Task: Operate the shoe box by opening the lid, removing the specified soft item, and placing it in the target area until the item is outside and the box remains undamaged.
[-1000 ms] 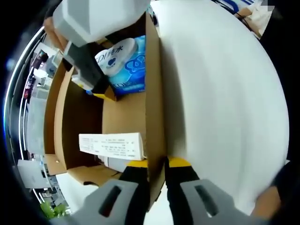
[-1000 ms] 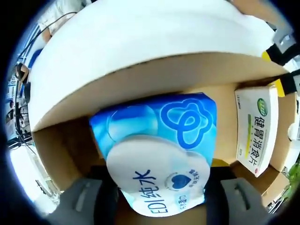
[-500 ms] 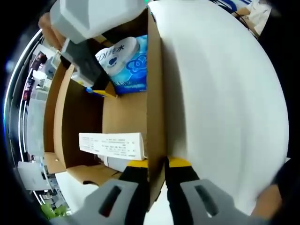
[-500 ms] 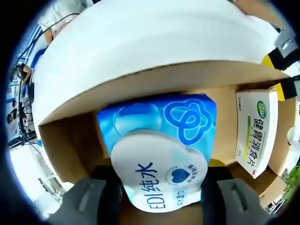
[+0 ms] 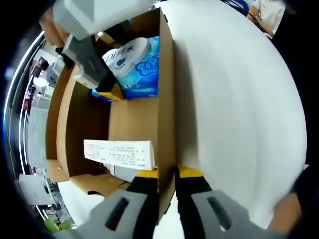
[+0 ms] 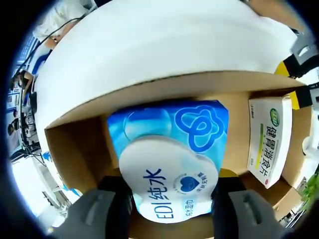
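Observation:
A brown cardboard shoe box point(image 5: 134, 124) stands open, its white lid point(image 5: 234, 109) raised. My left gripper point(image 5: 166, 174) is shut on the lid's edge. A blue and white soft pack of wipes point(image 5: 133, 67) lies at the far end of the box; the right gripper point(image 5: 102, 82) comes in from the upper left and holds it. In the right gripper view the wipes pack point(image 6: 169, 159) sits between my right gripper's point(image 6: 169, 204) fingers, which are shut on it inside the box point(image 6: 75, 149), under the lid point(image 6: 164, 45).
A white medicine carton point(image 5: 119, 154) with printed text lies in the box near my left gripper, and shows as a green-marked carton point(image 6: 271, 139) right of the wipes. Cluttered room furniture lies beyond the box at the left.
The right gripper has lifted the wipes pack slightly off the box floor; the pack sits a little higher in the left gripper view. My left gripper still holds the lid.

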